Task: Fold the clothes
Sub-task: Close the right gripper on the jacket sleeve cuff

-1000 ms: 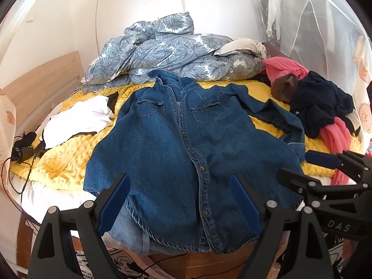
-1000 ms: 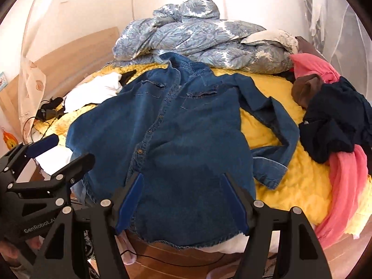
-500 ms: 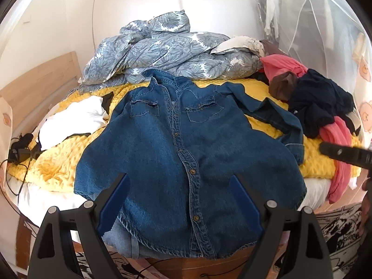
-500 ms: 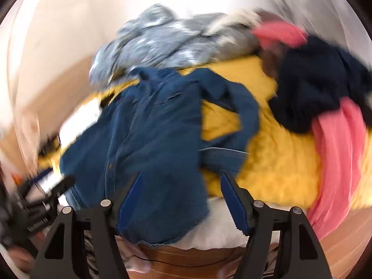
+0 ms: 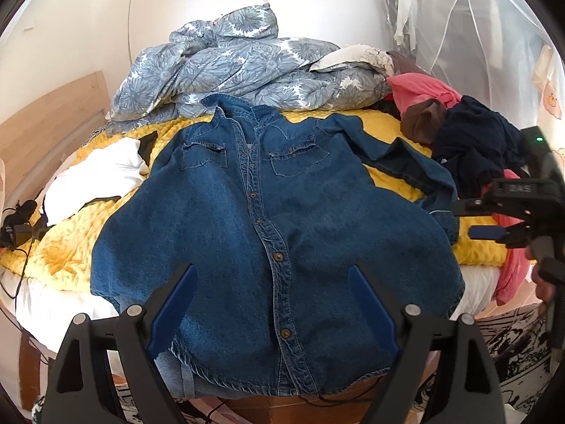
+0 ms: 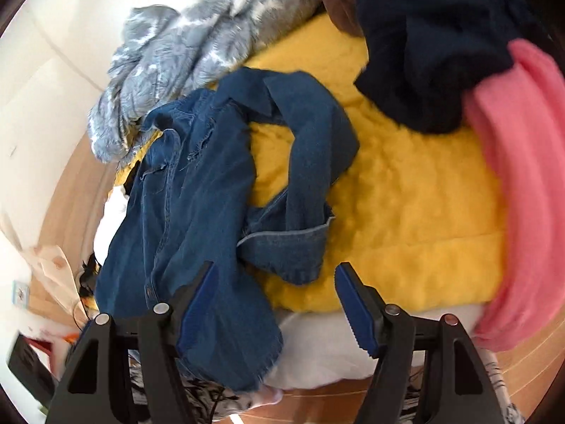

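A blue denim shirt [image 5: 247, 212] lies buttoned and front-up on the yellow blanket [image 5: 63, 247], its hem hanging over the bed's near edge. My left gripper [image 5: 272, 272] hovers open over the hem, nothing between its fingers. The shirt's right sleeve [image 6: 317, 130] bends back on itself, and its cuff [image 6: 289, 247] lies on the blanket. My right gripper [image 6: 275, 266] is open just in front of that cuff, tilted, not touching it. In the left wrist view the right gripper [image 5: 494, 229] shows at the right edge, held by a hand.
A grey floral duvet [image 5: 229, 63] is heaped at the back. Pink [image 6: 512, 176], navy [image 6: 423, 53] and brown [image 5: 423, 123] clothes pile on the right. A white garment [image 5: 102, 169] and black cables [image 5: 17, 226] lie left. A patterned rug [image 5: 512, 353] covers the floor.
The right gripper swung right from beside the left gripper, rolled, and now faces the sleeve cuff. The left gripper and the shirt stayed put.
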{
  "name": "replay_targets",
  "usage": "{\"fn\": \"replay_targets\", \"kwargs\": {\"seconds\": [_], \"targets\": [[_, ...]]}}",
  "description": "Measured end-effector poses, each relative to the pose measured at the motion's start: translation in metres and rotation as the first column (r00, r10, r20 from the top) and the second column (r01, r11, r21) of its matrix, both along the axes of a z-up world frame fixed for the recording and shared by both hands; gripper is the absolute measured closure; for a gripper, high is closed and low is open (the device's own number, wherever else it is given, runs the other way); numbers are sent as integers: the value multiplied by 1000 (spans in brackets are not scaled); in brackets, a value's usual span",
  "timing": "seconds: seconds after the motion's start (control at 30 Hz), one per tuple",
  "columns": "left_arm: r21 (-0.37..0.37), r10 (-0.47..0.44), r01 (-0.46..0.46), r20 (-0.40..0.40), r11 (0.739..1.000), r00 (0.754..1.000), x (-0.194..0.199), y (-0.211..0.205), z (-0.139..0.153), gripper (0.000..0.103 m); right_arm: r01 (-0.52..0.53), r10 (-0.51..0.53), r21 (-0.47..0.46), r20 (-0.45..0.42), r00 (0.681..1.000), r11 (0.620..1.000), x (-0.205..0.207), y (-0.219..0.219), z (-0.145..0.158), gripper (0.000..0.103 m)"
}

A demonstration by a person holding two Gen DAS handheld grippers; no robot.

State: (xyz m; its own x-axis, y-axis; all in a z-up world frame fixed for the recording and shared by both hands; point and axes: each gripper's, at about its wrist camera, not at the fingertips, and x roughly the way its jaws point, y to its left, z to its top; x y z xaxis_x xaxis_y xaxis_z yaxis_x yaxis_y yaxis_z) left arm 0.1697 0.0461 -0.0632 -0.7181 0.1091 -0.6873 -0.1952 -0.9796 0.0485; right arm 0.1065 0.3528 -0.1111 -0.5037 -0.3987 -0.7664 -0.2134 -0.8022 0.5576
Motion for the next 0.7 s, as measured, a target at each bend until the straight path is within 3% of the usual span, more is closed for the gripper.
{"fn": "replay_targets", "kwargs": {"seconds": [0.17,0.23,0.27,0.3,0.37,0.47,0.53,0.6,0.67,0.7], "targets": [[20,11,-11,10,1000,1000,-4,-7,-3,14,39,-36,-43,59,998,998,-15,-1,-15,36],[27,12,-13,15,1000,1000,-5,-9,-5,14,30,-28,-27,74,997,999,-21,-5,-18,42],[31,12,-13,17,999,1000,-6,-10,-5,14,17,-17,-1,76,997,1000,-24,-9,-18,66],[34,12,-13,18,999,1000,-6,-11,-5,14,-14,10,70,62,998,997,-27,-14,-13,92],[44,11,-12,15,999,1000,-6,-13,-4,14,-46,42,222,26,999,974,-28,-23,-2,93],[56,9,-10,10,998,1000,-5,-15,-2,14,-44,53,438,-8,999,898,-26,-29,15,94],[60,11,-11,8,998,1000,-6,-17,-1,14,5,31,594,-49,998,804,-20,-25,30,94],[66,15,-15,9,998,1000,-7,-19,-1,14,103,-4,772,-130,992,628,-11,-18,52,95],[72,18,-19,14,997,1000,-9,-20,-2,14,194,-24,877,-204,979,439,-1,-7,74,95],[75,18,-19,16,997,1000,-10,-20,-2,14,223,-39,898,-226,973,380,1,1,83,95]]}}
